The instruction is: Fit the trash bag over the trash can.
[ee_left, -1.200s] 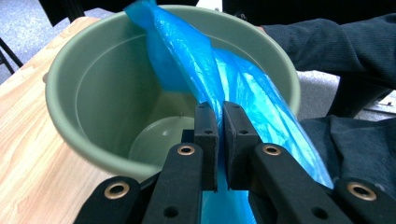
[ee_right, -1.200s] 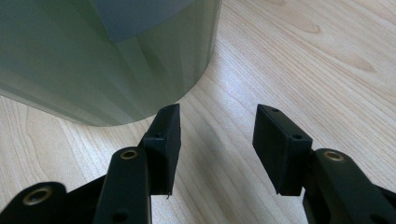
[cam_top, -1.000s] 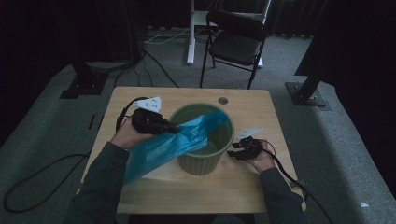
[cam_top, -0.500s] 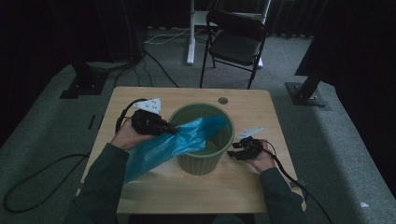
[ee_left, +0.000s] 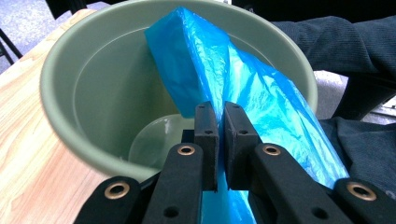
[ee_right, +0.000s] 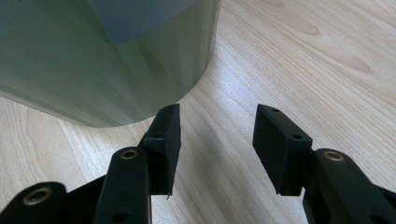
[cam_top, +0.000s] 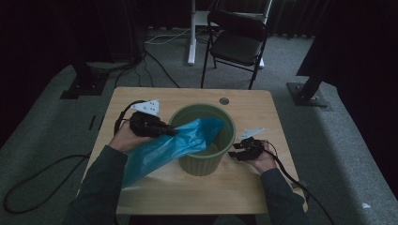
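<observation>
- The floor (cam_top: 56, 136) is grey carpet, dim all round, with black cables lying on it at the far side and at the left.
- The table (cam_top: 263, 122) is light wood and stands in the middle of the high view; a small round grommet (cam_top: 224, 101) sits near its far edge.
- A black folding chair (cam_top: 237, 44) stands on the floor beyond the table's far edge, well apart from it.
- The green bucket (cam_top: 220, 157) stands upright at the middle of the table, mouth up; the left gripper view looks down into it to its bare bottom.
- The blue plastic bag (cam_top: 159, 152) is drawn out long: its far end lies over the bucket's left rim and reaches into the mouth, while the rest trails down to the near left, over the person's left sleeve (cam_top: 96, 187).
- The left claw (cam_top: 170, 132) is at the bucket's left rim, just outside it; in the left gripper view (ee_left: 220, 135) its two black jaws are drawn narrow and pinch a fold of the blue plastic bag between the pads.
- The right claw (cam_top: 236, 151) lies low on the table just to the right of the bucket, pointing at its wall; in the right gripper view (ee_right: 217, 140) the jaws stand wide apart with bare wood between them, holding nothing, and the left jaw's tip is near the bucket's base, though whether it touches I cannot tell.
</observation>
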A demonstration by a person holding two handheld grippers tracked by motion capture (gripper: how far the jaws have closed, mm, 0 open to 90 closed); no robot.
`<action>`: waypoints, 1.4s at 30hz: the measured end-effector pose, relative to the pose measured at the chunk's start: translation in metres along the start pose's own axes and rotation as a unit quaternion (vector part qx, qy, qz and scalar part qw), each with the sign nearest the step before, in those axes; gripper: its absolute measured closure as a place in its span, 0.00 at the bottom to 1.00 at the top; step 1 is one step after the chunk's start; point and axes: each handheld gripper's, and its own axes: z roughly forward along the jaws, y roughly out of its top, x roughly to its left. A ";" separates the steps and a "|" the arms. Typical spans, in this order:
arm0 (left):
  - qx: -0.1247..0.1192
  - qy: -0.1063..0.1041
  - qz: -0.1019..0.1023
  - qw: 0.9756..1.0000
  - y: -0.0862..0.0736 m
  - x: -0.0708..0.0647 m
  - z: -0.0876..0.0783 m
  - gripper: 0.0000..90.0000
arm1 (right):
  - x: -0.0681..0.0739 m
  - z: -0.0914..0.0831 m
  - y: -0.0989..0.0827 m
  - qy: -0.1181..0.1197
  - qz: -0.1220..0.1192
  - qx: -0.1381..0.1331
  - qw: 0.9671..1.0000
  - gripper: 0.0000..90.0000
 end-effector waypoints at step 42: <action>0.007 0.087 -0.024 0.996 0.049 0.015 0.047 0.77 | -0.001 -0.002 0.000 0.000 -0.003 -0.004 1.000 0.56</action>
